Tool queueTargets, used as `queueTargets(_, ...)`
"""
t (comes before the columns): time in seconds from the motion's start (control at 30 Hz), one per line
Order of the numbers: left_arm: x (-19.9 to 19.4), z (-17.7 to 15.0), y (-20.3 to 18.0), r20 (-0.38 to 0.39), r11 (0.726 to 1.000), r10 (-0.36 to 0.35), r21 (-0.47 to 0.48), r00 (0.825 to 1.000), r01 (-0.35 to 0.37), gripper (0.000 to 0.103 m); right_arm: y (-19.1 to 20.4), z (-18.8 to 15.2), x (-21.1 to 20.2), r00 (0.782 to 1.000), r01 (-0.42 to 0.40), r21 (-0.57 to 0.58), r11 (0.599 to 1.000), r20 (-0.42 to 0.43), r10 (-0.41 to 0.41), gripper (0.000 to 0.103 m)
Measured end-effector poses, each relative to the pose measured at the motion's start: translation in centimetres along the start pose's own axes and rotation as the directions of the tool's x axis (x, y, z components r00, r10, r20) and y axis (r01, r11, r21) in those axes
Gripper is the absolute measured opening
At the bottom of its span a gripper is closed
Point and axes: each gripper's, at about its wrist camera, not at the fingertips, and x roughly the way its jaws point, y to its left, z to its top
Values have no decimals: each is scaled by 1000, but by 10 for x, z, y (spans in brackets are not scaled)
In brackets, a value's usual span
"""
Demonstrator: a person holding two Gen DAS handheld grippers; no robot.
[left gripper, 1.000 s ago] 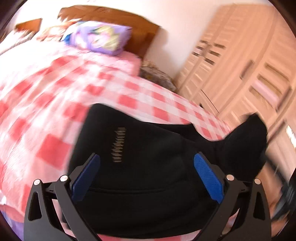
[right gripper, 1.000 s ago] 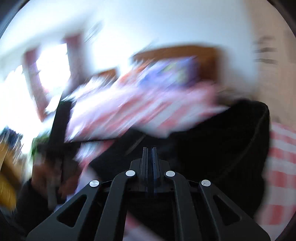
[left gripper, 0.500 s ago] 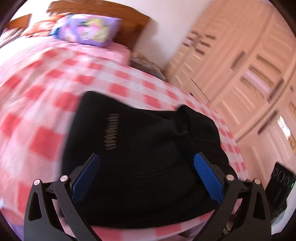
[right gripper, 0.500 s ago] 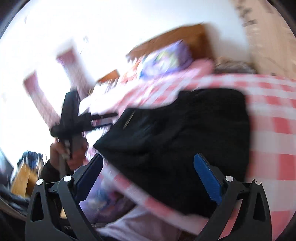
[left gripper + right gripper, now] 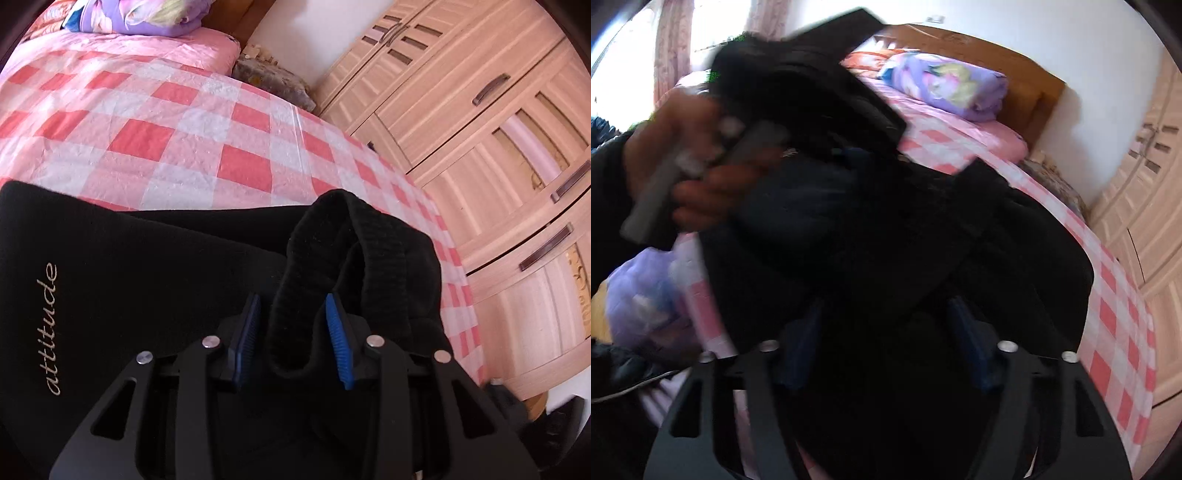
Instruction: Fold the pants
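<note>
Black pants with the word "attitude" stitched on them lie on the pink checked bed. A ribbed cuff of the pants stands up between the blue pads of my left gripper, which is shut on it. In the right wrist view the pants fill the middle. My right gripper has its jaws partly apart with black fabric between them; whether they grip it is unclear. The left gripper in the person's hand shows blurred at the upper left.
The bed cover stretches away to a purple pillow and a wooden headboard. A light wooden wardrobe stands close along the bed's right side. A purple bundle lies at the near left.
My left gripper was wide open over the pants and has closed on the ribbed cuff. My right gripper has narrowed and moved down onto the black fabric.
</note>
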Motion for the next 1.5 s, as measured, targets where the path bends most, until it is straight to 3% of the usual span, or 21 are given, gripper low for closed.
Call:
queueTargets(0.13,1,1,9,3,998,-52,-25,999,52,40,-30,-4,-15,993,-110,167,980,71,99,38)
queueTargets(0.27,3,1,10,14,994,-109,-27,994,109,53,-48,-10,-20,984,-158,293,943,126,125,32)
queueTargets(0.3,2,0,7,14,996,-93,-14,996,94,48,-52,-10,-22,980,-175,335,926,149,132,31)
queueTargets(0.33,2,-1,1,12,999,-40,14,999,40,30,-58,-9,-26,975,-198,381,903,176,139,31)
queueTargets(0.37,0,-3,-3,17,999,-17,32,1000,17,27,-58,-7,-31,969,-215,410,886,199,144,31)
queueTargets(0.4,-4,-4,-4,31,999,-14,38,999,13,13,-63,-7,-38,960,-247,444,862,235,154,31)
queueTargets(0.47,-20,-4,2,71,998,-68,13,995,68,2,-78,-8,-44,944,-305,486,819,268,193,31)
queueTargets(0.53,-32,-3,6,92,992,-127,-8,988,129,2,-76,-11,-39,948,-300,476,827,250,200,31)
queueTargets(0.67,-37,-6,-2,71,995,-84,56,994,80,2,-60,-18,-17,956,-294,455,841,144,256,38)
queueTargets(0.73,-27,-7,6,54,999,-39,30,998,37,5,-51,-15,-16,951,-308,431,848,152,268,57)
queueTargets(0.8,-21,-9,21,44,997,-72,-27,996,73,11,-51,-17,-23,948,-318,422,849,149,281,63)
queueTargets(0.9,-26,-14,31,59,993,-102,-51,993,105,30,-50,-15,-28,949,-315,384,868,137,284,63)
queueTargets(0.97,-30,-17,30,58,991,-128,-41,990,131,31,-51,-15,-25,953,-302,362,882,119,277,63)
queueTargets(1.1,-38,-21,25,72,991,-126,-27,989,128,51,-54,-17,-26,950,-312,375,873,125,285,63)
queueTargets(1.13,-37,-22,26,71,990,-131,-32,989,134,51,-56,-17,-26,950,-312,376,873,126,286,63)
queueTargets(1.2,-37,-24,27,70,989,-141,-44,987,145,51,-59,-17,-26,962,-272,378,885,126,242,63)
queueTargets(1.3,-35,-23,32,73,989,-126,-63,989,131,53,-37,-5,-23,989,-141,237,961,75,127,67)
queueTargets(1.37,-37,-23,35,84,988,-119,-91,989,126,62,-17,-1,-22,998,-38,119,992,57,31,67)
queueTargets(1.4,-39,-24,35,94,987,-119,-97,989,128,65,-9,0,-22,998,5,76,997,62,-10,66)
queueTargets(1.43,-43,-27,34,105,986,-127,-95,986,137,65,-4,1,-22,997,22,55,998,72,-26,53)
queueTargets(1.5,-47,-30,30,111,987,-129,-77,985,138,65,-6,4,-20,997,-26,87,996,81,19,37)
